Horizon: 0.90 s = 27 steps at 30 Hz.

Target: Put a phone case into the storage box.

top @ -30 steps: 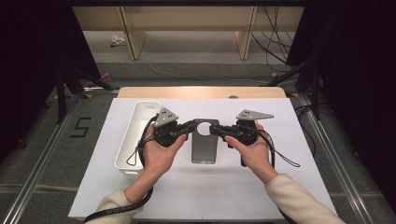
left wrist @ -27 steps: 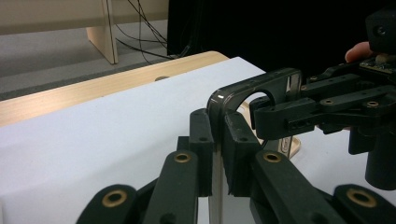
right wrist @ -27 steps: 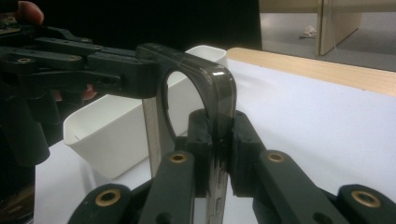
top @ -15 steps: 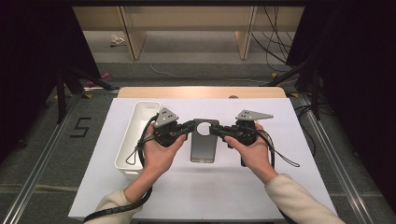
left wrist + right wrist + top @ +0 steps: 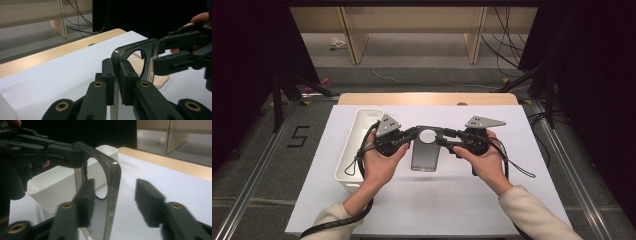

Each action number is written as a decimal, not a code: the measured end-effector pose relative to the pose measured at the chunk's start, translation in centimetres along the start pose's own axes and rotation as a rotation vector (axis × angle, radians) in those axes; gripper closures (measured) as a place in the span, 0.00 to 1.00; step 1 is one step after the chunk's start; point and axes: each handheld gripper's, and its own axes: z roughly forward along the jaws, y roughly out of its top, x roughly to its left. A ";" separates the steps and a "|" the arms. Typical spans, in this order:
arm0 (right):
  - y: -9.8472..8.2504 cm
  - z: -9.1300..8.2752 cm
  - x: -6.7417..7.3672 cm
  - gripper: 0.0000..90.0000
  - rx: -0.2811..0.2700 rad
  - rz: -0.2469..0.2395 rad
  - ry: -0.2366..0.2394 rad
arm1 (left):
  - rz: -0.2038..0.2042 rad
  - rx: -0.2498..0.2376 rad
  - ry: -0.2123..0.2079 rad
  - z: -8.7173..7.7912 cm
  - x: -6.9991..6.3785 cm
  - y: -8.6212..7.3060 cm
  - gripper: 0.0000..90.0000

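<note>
Opened just now, the right tool has released one clear smoky plastic phone case; it is clamped by the left tool, hands level.

"5" on the floor

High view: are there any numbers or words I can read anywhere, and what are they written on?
"5": a black number marked on the grey floor left of the table.
No words or numbers can be read on the phone case, the white tray or anything else.
</note>
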 end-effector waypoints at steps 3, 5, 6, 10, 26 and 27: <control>-0.1 -0.3 0.0 0.40 0.003 -0.029 0.005 | 0.002 -0.004 0.005 -0.1 0.3 0.0 0.93; -0.3 -0.6 -0.1 0.35 0.008 -0.041 0.009 | 0.002 -0.007 0.011 -0.1 0.5 0.0 0.92; -0.4 -0.7 -0.1 0.33 0.009 -0.042 0.010 | 0.001 -0.008 0.013 -0.1 0.5 0.0 0.92; -0.7 -1.1 -0.5 0.27 0.010 -0.060 0.017 | -0.006 -0.013 0.022 -0.3 0.8 0.1 0.92; -2.4 -3.6 -2.0 0.25 0.035 -0.062 -0.013 | -0.002 -0.023 0.045 -1.2 1.8 0.6 0.92; -2.5 -3.8 -2.1 0.25 0.037 -0.066 -0.015 | -0.005 -0.024 0.045 -1.2 1.9 0.6 0.92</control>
